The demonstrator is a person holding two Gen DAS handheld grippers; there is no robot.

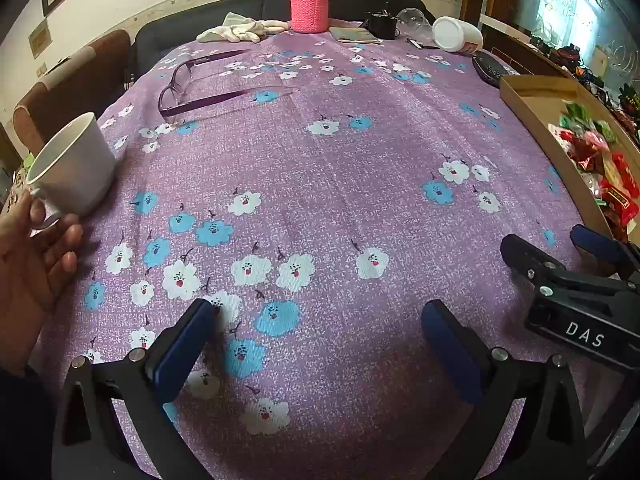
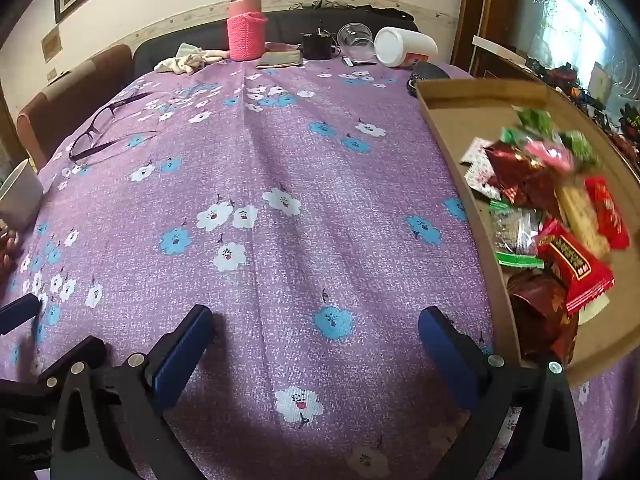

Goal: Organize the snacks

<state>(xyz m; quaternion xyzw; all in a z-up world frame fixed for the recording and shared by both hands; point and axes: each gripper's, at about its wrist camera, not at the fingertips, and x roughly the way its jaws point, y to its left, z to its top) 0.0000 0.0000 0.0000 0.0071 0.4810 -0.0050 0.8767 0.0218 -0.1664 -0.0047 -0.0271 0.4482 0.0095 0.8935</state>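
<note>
A shallow cardboard tray (image 2: 448,92) lies along the table's right side, with several wrapped snacks (image 2: 560,220) in red, green and dark foil piled in it; in the left wrist view the tray (image 1: 520,88) and its snacks (image 1: 600,168) sit at the far right. My left gripper (image 1: 320,320) hangs open over bare purple flowered cloth, nothing between its blue pads. My right gripper (image 2: 316,326) is open too, empty, just left of the tray's near end. The right gripper (image 1: 572,256) also shows at the right edge of the left wrist view.
A hand (image 1: 36,256) holds a white cup (image 1: 72,168) at the left edge. Purple glasses (image 1: 188,88) lie far left. A pink knitted-sleeve flask (image 1: 310,4), white cloth (image 1: 240,28), dark case (image 1: 382,24), clear cup (image 2: 354,38) and tipped white tub (image 2: 404,50) line the far edge.
</note>
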